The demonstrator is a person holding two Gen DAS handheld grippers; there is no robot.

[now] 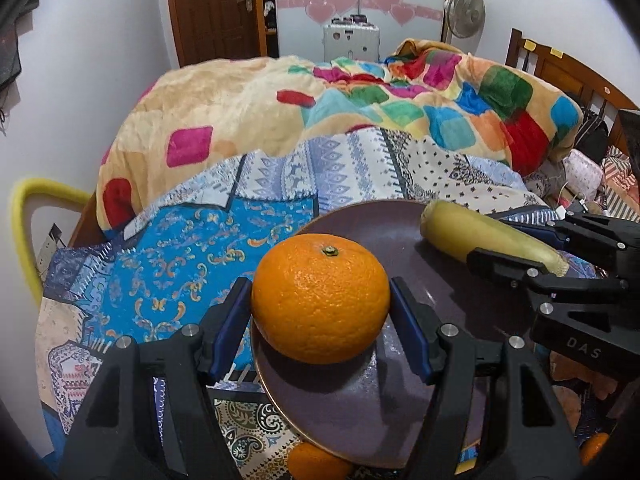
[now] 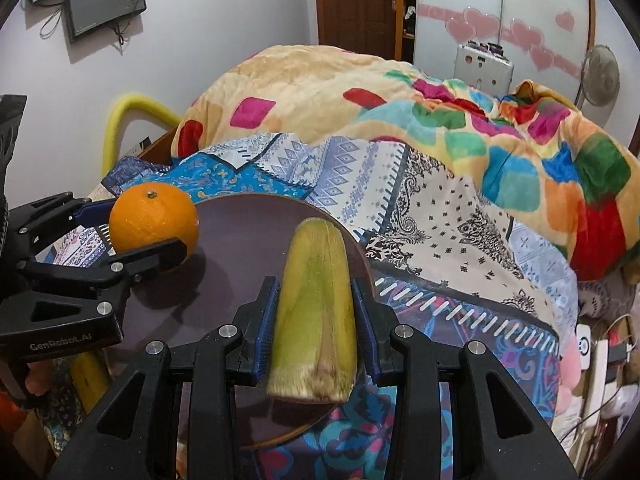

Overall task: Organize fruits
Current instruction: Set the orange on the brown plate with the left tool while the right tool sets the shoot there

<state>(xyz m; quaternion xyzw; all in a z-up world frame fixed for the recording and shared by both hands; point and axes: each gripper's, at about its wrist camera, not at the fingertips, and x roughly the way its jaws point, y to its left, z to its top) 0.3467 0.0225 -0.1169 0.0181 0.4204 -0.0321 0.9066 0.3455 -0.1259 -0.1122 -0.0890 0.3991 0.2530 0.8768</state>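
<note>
A dark purple plate [image 1: 400,236] [image 2: 248,232] lies on the patterned bedspread. My left gripper [image 1: 320,312] is shut on an orange [image 1: 320,296] at the plate's left edge; the orange also shows in the right wrist view [image 2: 154,222]. My right gripper [image 2: 314,312] is shut on a yellow-green banana-like fruit [image 2: 314,316] over the plate's right side; the fruit shows in the left wrist view [image 1: 488,240] with the right gripper [image 1: 532,252] around it. The left gripper shows at the left of the right wrist view [image 2: 132,236].
A second orange [image 1: 316,462] lies below the plate's near rim, another [image 1: 594,448] at far right. A bunched colourful blanket [image 1: 360,96] covers the back of the bed. A yellow chair back [image 1: 32,208] stands left. Cables and chargers [image 2: 600,352] lie at right.
</note>
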